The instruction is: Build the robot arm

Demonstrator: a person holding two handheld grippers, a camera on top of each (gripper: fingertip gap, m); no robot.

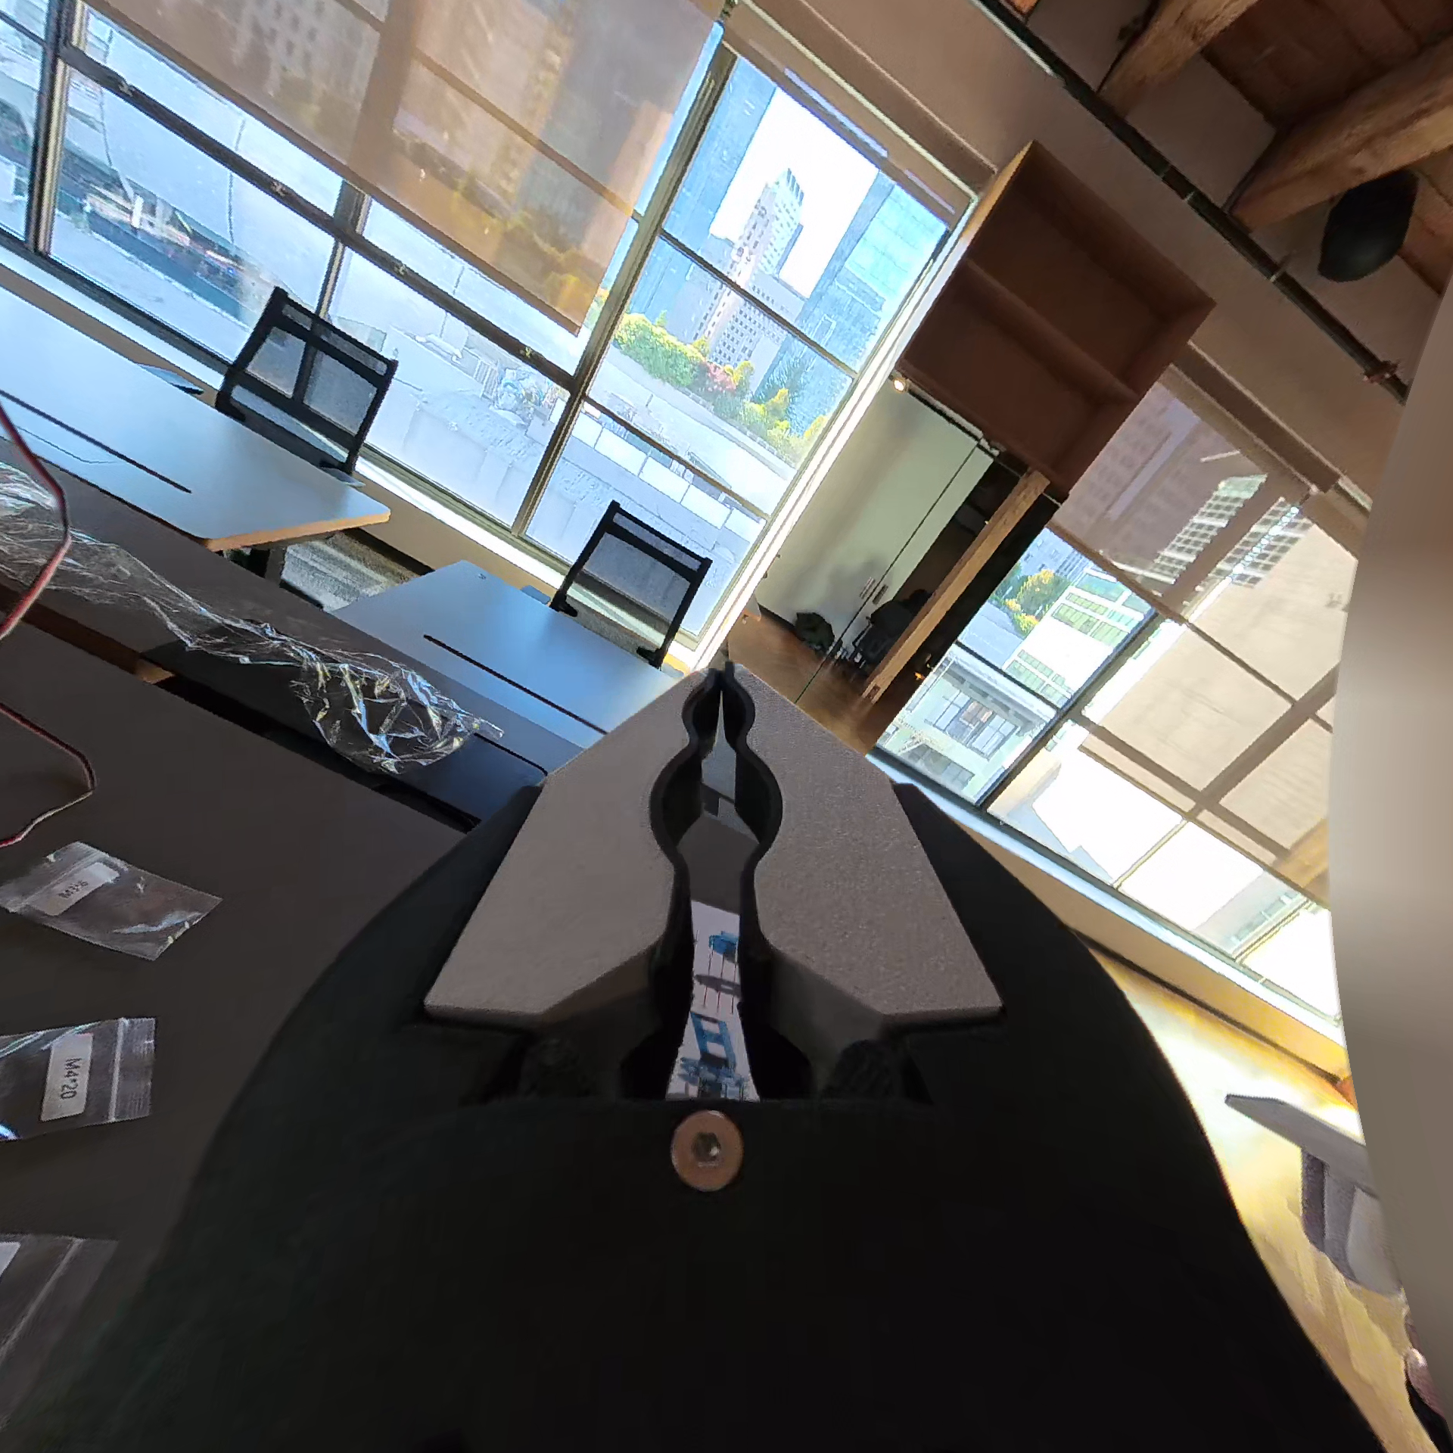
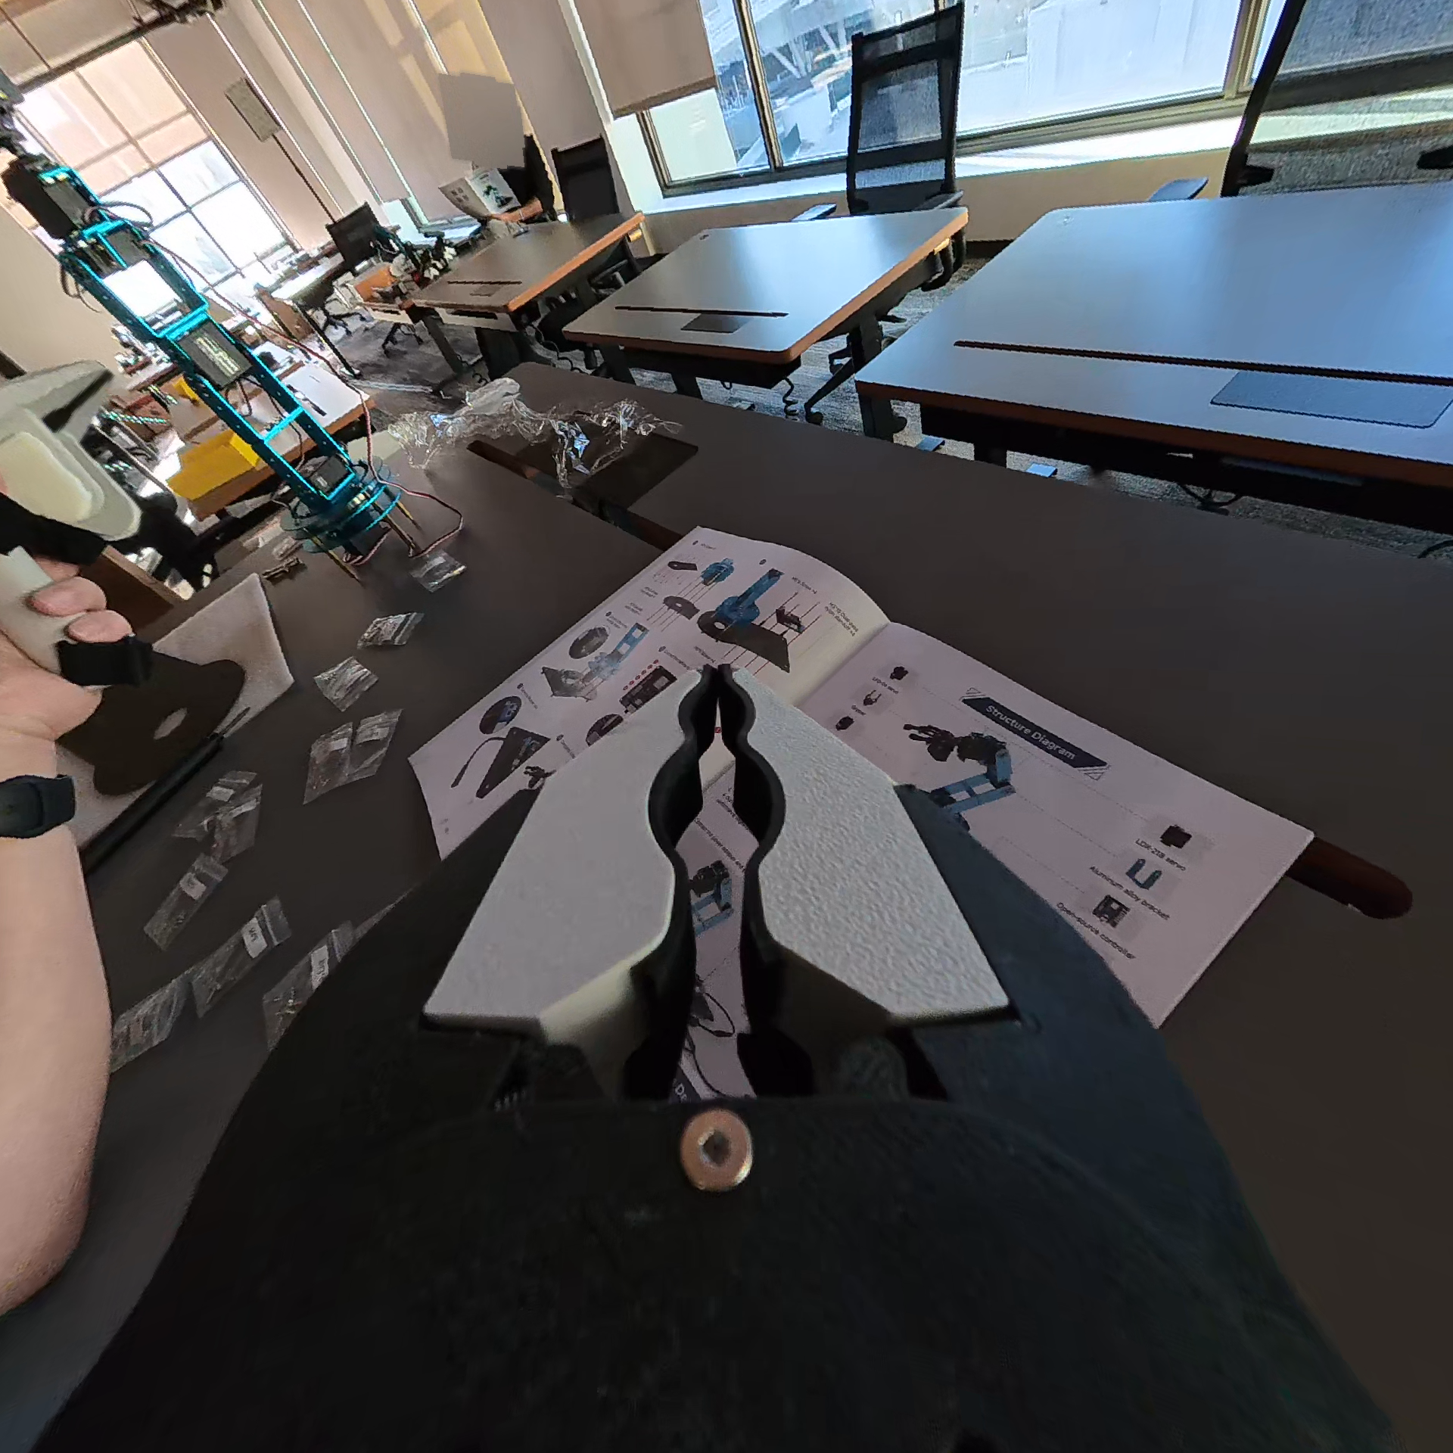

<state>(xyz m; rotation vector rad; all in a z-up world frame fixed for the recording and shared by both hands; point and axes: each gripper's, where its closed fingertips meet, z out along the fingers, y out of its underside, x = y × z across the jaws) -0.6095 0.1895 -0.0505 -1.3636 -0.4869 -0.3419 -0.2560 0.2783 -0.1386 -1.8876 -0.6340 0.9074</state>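
Observation:
My right gripper (image 2: 717, 678) is shut with nothing between its pads. It hovers over an open instruction booklet (image 2: 983, 755) that lies flat on the dark table (image 2: 1101, 566). My left gripper (image 1: 719, 682) is also shut on nothing and points up and away towards the windows. A strip of the booklet (image 1: 715, 1014) shows through the gap behind its fingers. In the right wrist view the left gripper (image 2: 71, 385) is at the far left, held up by a hand (image 2: 31, 676).
A blue robot arm kit (image 2: 196, 354) with red wires stands at the table's far left. Several small plastic bags (image 2: 346, 680) (image 1: 110, 896) lie scattered, beside a black plate (image 2: 149, 723) on white foam (image 2: 236, 629). Crumpled clear wrap (image 1: 354, 700) (image 2: 535, 424) lies at the far edge. Desks and chairs stand beyond. Across from one pair of fingers to the other is roughly 40 cm.

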